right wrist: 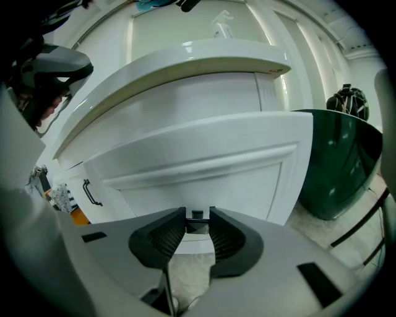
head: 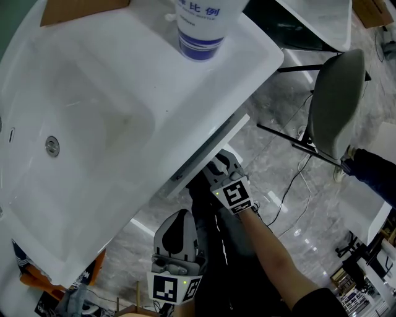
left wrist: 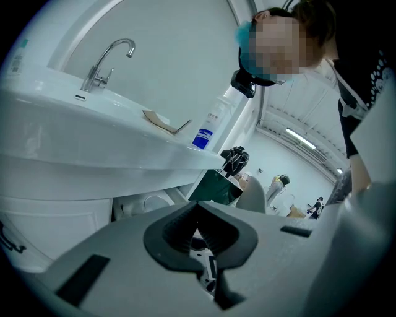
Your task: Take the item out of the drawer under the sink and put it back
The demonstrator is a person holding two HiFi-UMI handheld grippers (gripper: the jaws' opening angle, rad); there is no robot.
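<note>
**Right gripper** [right wrist: 197,223]: jaws drawn in close, pinching a small dark handle [right wrist: 197,215] at the lower edge of a white drawer front [right wrist: 204,167]. In the head view this gripper [head: 224,168] reaches in under the sink's edge, with its marker cube [head: 235,195] facing up.

**Left gripper** [left wrist: 197,207]: jaws pressed together at the tips, nothing between them. In the head view it [head: 179,215] hangs low over the floor, apart from the drawer, beside the person's dark-clad legs.

**Drawer** [head: 213,143]: white panelled front directly under the sink and standing forward of the cabinet. Its inside is hidden in every view, so the item in it cannot be seen.

**Sink** [head: 185,105]: white basin with a round metal drain [head: 52,145]. A chrome faucet [left wrist: 102,62] shows in the left gripper view.

**Bottle** [head: 201,25]: white, upright on the sink's flat ledge, with blue bands at the base. The blue characters "比例" are readable, and the smaller print under them is too fine to read.

**Cardboard** [head: 80,9]: a brown piece on the ledge, near the bottle.

**Surroundings:**
- A dark green bin [right wrist: 337,167] stands on the floor just beside the cabinet.
- A grey chair [head: 337,102] stands on a marbled floor.
- A black cable [head: 291,186] trails past the chair.
</note>
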